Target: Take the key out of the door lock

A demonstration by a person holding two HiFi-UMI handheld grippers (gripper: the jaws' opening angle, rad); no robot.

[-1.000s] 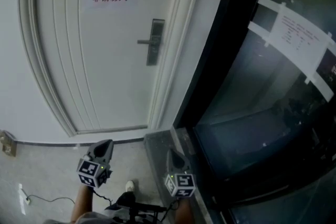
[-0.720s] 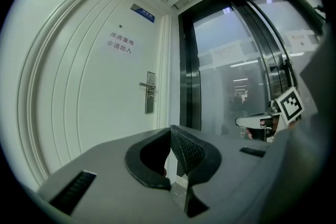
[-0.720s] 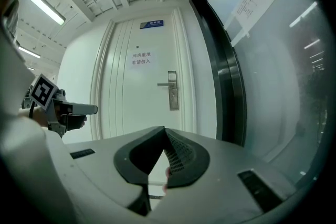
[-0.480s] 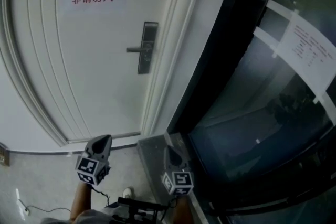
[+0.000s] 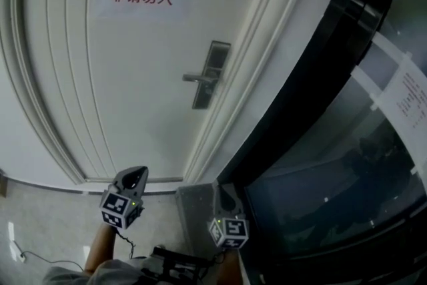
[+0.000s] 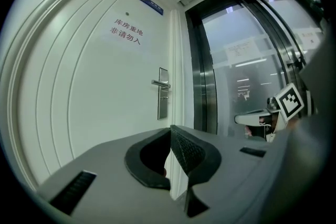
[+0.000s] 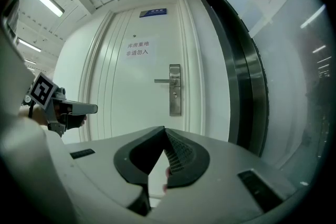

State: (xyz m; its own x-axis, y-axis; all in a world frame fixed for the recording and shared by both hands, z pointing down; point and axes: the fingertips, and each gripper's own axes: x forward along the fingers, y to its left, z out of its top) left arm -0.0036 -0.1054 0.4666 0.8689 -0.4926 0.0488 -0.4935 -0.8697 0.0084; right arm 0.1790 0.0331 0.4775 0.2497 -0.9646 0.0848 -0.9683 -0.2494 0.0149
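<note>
While you are facing the door (image 5: 133,90), your left claw (image 5: 137,173) and right claw (image 5: 224,194) are hanging clenched and empty. The door lock (image 5: 211,74) is sitting well apart from them, its key too small to tell.

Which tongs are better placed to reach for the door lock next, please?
Probably the right tongs: in the head view they sit almost straight below the lock plate, while the left tongs sit further left.
</note>
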